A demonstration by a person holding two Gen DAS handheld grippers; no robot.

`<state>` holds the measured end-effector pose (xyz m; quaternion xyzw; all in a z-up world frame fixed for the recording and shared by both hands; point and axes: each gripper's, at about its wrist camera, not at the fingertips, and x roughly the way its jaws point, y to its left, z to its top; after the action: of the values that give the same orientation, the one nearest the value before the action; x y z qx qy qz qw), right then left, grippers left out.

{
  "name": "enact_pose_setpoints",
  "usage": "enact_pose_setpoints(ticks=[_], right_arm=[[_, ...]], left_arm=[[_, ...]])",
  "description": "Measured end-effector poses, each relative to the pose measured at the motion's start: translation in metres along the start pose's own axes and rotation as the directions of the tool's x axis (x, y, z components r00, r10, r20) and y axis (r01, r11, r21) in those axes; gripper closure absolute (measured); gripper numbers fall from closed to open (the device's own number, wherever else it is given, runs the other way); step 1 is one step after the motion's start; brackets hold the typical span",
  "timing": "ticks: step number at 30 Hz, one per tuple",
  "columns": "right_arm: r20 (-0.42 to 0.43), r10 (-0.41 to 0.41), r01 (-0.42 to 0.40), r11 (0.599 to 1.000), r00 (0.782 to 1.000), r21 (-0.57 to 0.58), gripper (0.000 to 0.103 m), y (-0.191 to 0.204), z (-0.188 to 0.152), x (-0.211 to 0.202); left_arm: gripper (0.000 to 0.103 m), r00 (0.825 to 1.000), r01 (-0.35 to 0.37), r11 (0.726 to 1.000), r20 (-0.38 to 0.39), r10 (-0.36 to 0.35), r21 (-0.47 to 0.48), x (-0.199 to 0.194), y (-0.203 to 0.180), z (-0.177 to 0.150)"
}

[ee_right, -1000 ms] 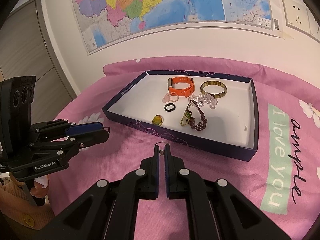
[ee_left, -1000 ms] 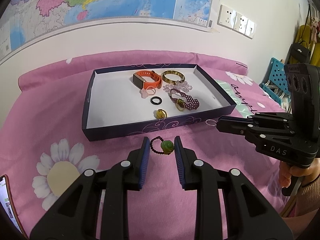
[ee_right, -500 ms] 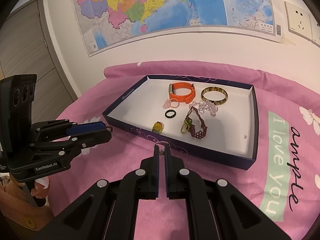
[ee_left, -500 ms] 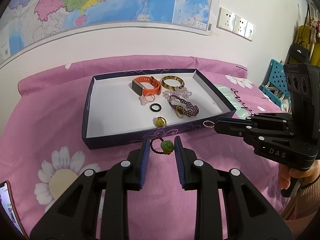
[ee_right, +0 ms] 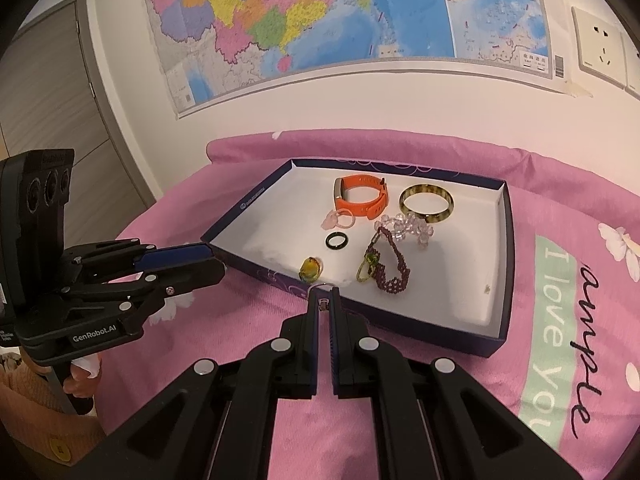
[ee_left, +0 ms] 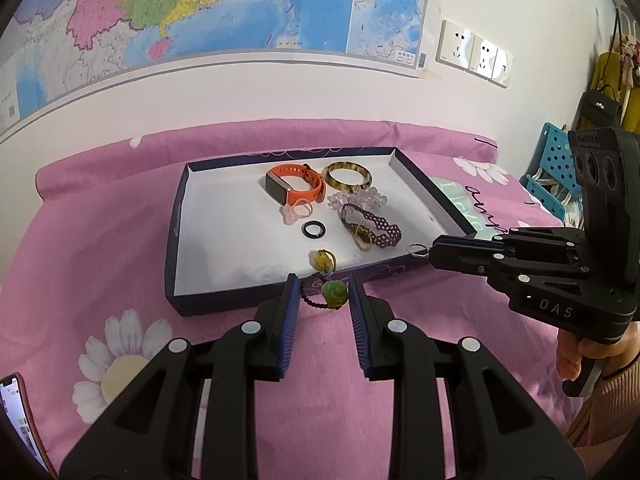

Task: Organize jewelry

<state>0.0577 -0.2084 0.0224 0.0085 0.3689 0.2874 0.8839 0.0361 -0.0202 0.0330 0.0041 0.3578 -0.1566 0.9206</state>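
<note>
left gripper (ee_left: 324,300): jaws apart, beaded bracelet with green bead (ee_left: 334,293) between the fingertips, just before the tray's near wall.
right gripper (ee_right: 323,300): closed on a small silver ring (ee_left: 417,249), at the tray's near rim.
tray (ee_left: 173,240): on pink bedspread (ee_left: 80,240), holds other jewelry.

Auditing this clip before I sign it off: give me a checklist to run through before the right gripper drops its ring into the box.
1. Right gripper shut on the silver ring: ok.
2. Ring over the box interior: not ok in the left wrist view, it hangs at the near rim.
3. Bare floor left in the box: ok.
4. Left gripper open: ok.
5. Green-bead bracelet between its jaws, ungripped: ok.
6. Bracelet touching the bedspread: cannot tell.
</note>
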Motion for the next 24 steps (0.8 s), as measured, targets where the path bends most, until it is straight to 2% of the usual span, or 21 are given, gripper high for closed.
enact_pose_setpoints(ticks=[24], right_arm=[[0.012,-0.002,0.002,1.000,1.000,-0.006,0.100,-0.007,0.016,0.007]], left_arm=[[0.078,1.000,-0.006,1.000,0.010,0.006,-0.001,0.011,0.001,0.016]])
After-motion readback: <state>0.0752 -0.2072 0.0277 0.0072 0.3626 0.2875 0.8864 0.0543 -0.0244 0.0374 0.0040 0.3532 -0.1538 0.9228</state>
